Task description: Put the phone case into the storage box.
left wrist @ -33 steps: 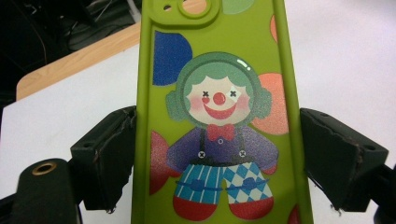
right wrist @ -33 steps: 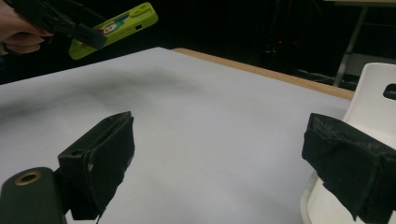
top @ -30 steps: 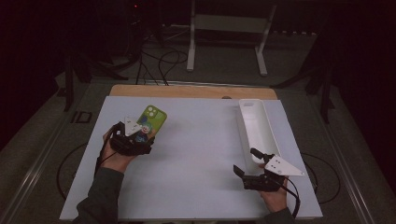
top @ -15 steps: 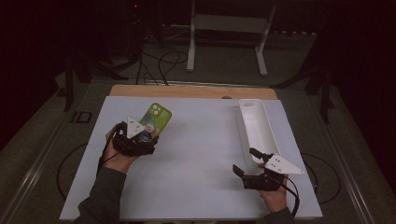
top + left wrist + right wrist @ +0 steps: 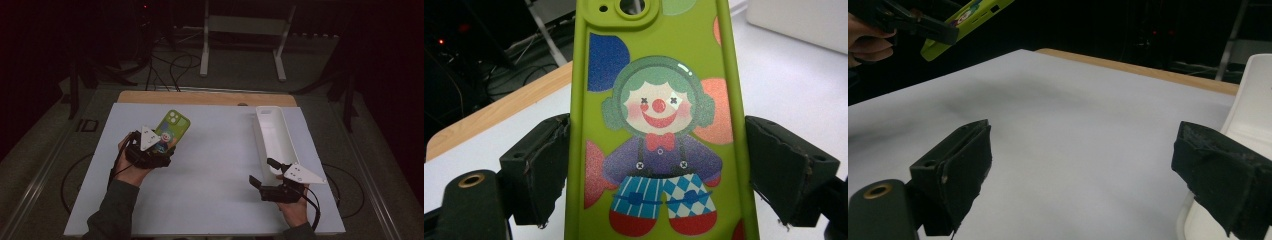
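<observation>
A green phone case with a clown print is clamped by its long edges between the jaws of the left gripper, seen at the left of the high view. In the left gripper view the case is seen lengthwise between the two black jaws, camera cutout at the far end, clown figure upright, and the jaw pads are pressed against both green side edges. In the right gripper view the case is seen raised off the white table surface, tilted, with the left gripper and fingers of the holding hand at the top left corner. The right gripper is held low near the front right part of the table, its jaws spread wide with nothing between them; bare white surface is seen in the gap in its own view. A long white tray is placed on the right side of the table, running away from the person, and its near end is just beside the right gripper; its white wall is seen behind the right-hand jaw. A wooden strip is visible along the table's far edge. The two grippers are well apart.
</observation>
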`<action>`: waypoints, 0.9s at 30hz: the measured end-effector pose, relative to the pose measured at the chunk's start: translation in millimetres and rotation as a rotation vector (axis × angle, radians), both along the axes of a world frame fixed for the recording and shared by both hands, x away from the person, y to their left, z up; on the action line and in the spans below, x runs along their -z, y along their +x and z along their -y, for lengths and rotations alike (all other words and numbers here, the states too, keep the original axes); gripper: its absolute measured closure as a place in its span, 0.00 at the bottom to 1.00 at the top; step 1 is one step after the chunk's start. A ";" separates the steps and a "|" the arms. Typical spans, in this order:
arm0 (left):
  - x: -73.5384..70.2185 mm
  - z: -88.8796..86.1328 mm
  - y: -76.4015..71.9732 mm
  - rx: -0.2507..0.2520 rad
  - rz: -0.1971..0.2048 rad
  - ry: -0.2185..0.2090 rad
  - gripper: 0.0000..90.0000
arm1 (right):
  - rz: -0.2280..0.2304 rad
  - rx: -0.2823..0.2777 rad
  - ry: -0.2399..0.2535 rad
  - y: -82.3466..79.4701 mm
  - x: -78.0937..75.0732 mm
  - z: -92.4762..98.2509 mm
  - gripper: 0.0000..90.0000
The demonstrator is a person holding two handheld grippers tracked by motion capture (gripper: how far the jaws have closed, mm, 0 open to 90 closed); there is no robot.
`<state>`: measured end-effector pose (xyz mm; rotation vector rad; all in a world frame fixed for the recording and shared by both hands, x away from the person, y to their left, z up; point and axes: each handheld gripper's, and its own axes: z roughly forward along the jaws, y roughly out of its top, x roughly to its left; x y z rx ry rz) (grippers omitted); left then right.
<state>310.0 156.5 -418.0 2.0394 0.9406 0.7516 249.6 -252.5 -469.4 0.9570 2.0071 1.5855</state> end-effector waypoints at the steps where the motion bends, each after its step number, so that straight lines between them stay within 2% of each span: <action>1: 0.0 1.1 -0.4 0.002 0.002 -0.001 0.18 | -0.003 0.001 0.001 0.2 -0.6 0.1 0.10; 15: -3.4 18.1 -5.0 0.055 0.018 -0.004 0.18 | -0.033 -0.005 0.040 6.1 -11.4 2.1 0.10; 27: -5.7 29.7 -9.0 0.093 0.034 -0.011 0.18 | -0.045 -0.032 0.021 14.2 -22.7 -2.2 0.09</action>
